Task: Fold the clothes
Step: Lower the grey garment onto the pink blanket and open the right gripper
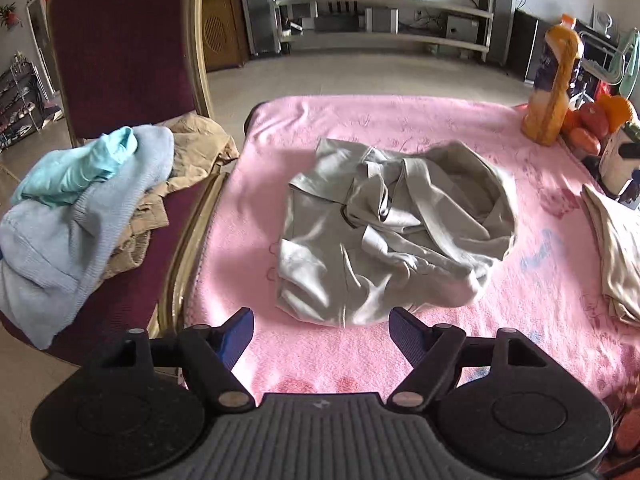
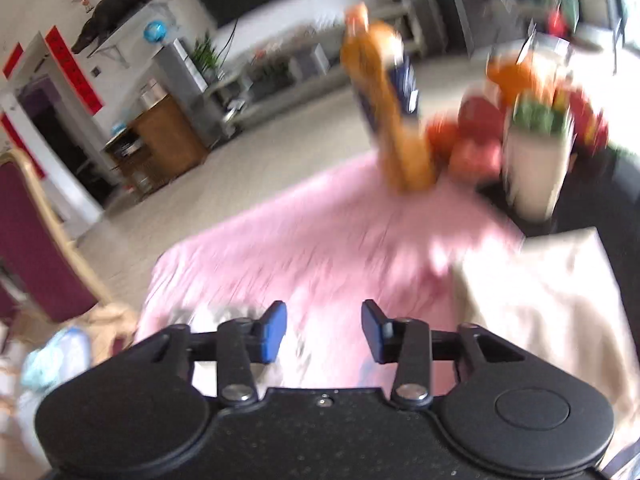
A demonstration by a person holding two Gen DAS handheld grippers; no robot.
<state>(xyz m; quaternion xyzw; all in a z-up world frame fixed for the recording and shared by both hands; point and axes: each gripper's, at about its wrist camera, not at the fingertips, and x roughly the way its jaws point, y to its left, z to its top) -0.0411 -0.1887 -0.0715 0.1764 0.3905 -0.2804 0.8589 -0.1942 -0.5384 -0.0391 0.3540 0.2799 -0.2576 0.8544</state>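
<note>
A crumpled grey-beige garment (image 1: 392, 228) lies in a heap in the middle of the pink blanket (image 1: 320, 356). My left gripper (image 1: 321, 330) hovers open just in front of its near edge, nothing between the fingers. A pile of unfolded clothes (image 1: 80, 200), light blue and tan, rests on the maroon chair (image 1: 120, 40) at the left. A folded cream garment (image 1: 616, 256) lies at the right edge, seen also as the cream cloth (image 2: 552, 304) in the blurred right wrist view. My right gripper (image 2: 324, 328) is open above the blanket (image 2: 320, 248), holding nothing.
An orange juice bottle (image 1: 554, 80) stands at the far right corner beside fruit (image 1: 596, 124) and a white container (image 1: 622, 160). The bottle (image 2: 392, 112) and fruit (image 2: 476, 140) show in the right wrist view too. Tiled floor and a shelf unit (image 1: 384, 20) lie beyond.
</note>
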